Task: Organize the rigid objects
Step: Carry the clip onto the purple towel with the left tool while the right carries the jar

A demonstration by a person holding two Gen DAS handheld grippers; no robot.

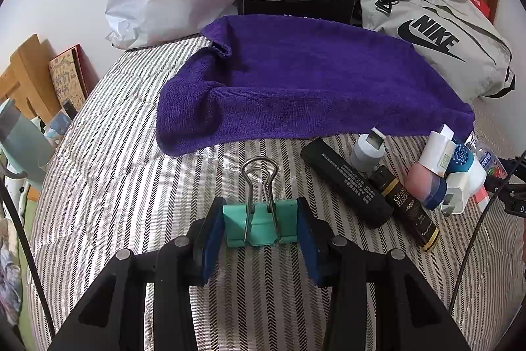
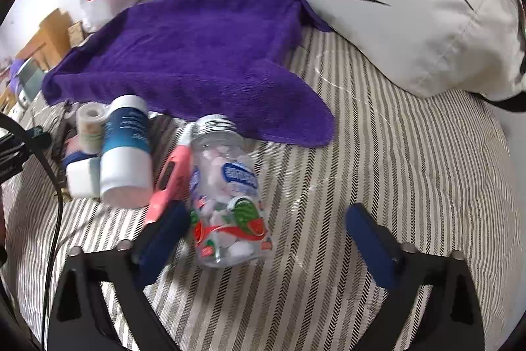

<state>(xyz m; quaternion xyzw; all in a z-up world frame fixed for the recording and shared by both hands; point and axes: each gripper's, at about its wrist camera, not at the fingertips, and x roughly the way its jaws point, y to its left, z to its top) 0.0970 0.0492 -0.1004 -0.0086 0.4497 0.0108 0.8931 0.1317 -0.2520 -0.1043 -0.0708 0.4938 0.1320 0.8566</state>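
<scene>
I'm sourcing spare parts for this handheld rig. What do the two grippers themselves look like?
Both match. The left gripper and right gripper have matte black plastic fingers with triangular cut-outs, round silver rivets at the joints, and flat dark blue pads on the tips. A thin black cable runs beside the right one. No sleeves show.

Striped bed [image 1: 108,173] (herringbone weave) under purple towel [image 1: 305,87], clutter.
</scene>
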